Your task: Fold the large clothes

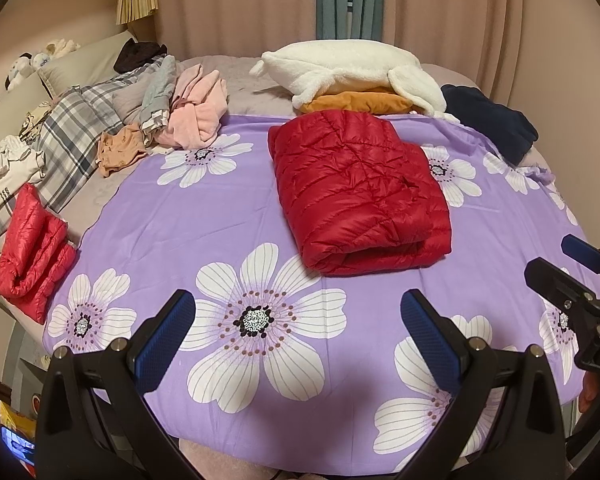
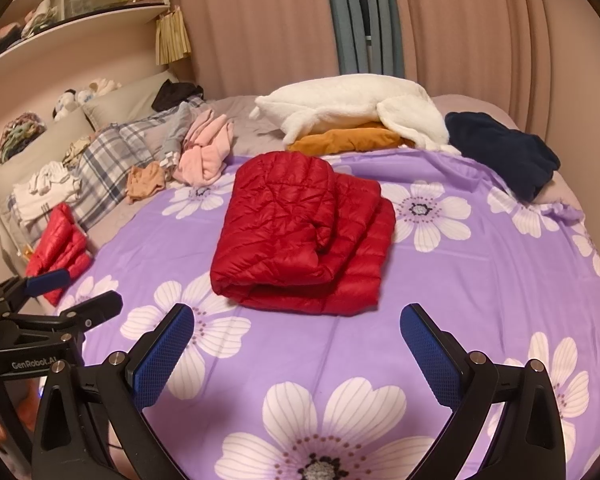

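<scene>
My left gripper and right gripper sit low in frame, fingers spread wide, gripping nothing, side by side.

"GenRobot.AI" stands in pale letters on the black body of the left gripper, at the near left of the right wrist view. The letters "DA", cut off by the frame edge, stand on the right gripper, near right.

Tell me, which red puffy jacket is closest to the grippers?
The big dark red jacket, folded in the middle of the purple flowered sheet. The smaller, brighter red one lies off at the sheet's left edge.
</scene>
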Action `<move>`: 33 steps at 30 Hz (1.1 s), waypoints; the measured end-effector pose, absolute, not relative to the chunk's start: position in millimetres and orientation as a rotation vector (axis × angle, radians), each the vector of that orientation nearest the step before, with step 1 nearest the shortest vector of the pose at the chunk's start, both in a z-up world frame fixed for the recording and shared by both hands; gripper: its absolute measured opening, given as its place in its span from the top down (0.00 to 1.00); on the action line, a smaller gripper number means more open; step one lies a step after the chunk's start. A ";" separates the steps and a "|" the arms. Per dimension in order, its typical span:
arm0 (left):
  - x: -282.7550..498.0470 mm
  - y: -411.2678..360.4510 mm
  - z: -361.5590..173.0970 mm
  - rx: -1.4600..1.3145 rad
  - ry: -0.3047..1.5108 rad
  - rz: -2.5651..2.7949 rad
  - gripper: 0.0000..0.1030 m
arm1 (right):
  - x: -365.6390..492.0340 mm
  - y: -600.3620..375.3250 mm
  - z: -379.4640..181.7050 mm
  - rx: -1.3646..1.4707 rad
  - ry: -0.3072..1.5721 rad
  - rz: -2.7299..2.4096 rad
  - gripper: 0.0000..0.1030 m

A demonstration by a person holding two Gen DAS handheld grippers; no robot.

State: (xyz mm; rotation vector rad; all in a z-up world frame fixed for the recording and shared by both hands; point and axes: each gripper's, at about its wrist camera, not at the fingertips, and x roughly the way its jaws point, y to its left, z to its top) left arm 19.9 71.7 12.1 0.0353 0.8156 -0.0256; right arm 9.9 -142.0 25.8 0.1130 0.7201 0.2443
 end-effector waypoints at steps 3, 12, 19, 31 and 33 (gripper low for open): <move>18.9 70.8 11.9 0.036 0.815 -0.022 0.00 | 9.8 -141.9 25.9 0.113 0.721 0.243 0.01; 19.0 70.7 11.8 0.036 0.814 -0.022 0.00 | 10.2 -142.3 25.8 0.112 0.719 0.247 0.01; 19.6 67.2 12.3 0.036 0.814 -0.020 0.00 | 12.3 -144.1 25.6 0.111 0.719 0.251 0.01; 21.9 64.3 13.9 0.037 0.811 -0.018 0.00 | 12.4 -144.0 25.7 0.111 0.718 0.251 0.01; 22.5 64.2 14.1 0.037 0.811 -0.018 0.00 | 12.2 -143.7 25.7 0.110 0.718 0.251 0.01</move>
